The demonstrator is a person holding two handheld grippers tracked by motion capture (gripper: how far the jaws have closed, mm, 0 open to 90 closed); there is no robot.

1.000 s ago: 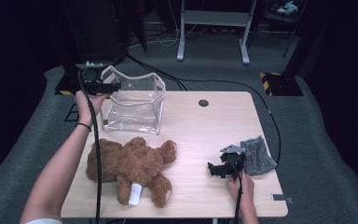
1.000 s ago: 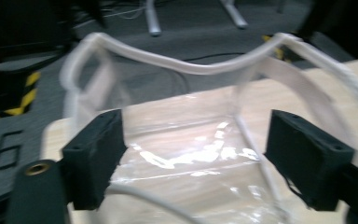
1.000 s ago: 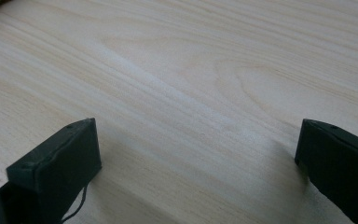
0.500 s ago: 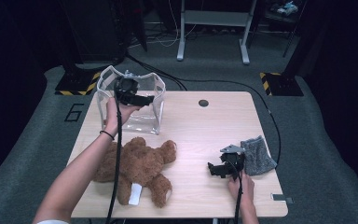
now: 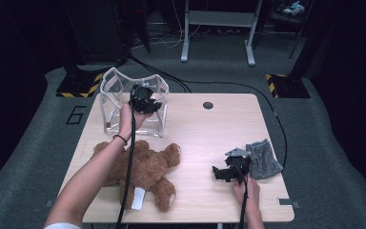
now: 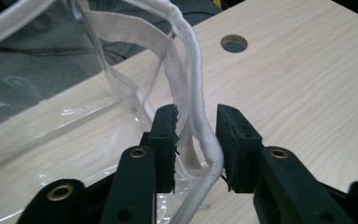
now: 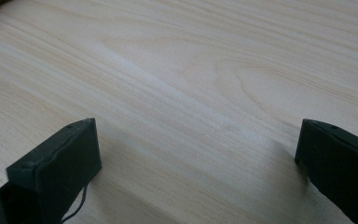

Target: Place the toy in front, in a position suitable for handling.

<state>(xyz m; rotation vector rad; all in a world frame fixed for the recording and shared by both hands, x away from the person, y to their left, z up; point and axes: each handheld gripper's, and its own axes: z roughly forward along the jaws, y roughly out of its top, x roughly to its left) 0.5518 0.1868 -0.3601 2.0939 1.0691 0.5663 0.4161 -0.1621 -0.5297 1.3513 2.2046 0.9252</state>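
Since the earlier frames, the left claw (image 5: 148,101) has been carried from the far left edge of the clear plastic bag with white fabric trim (image 5: 116,95) across to its right rim, and its jaws have just been closing. The white piped rim (image 6: 200,121) is seen between the pads, the left pad touching it, a narrow gap at the right. The bag stands at the far left of the light wooden table (image 5: 209,129). The right claw (image 5: 221,172) rests spread wide on the table, beside a grey knitted cloth (image 5: 263,155). A brown plush bear (image 5: 143,167) lies near the front.
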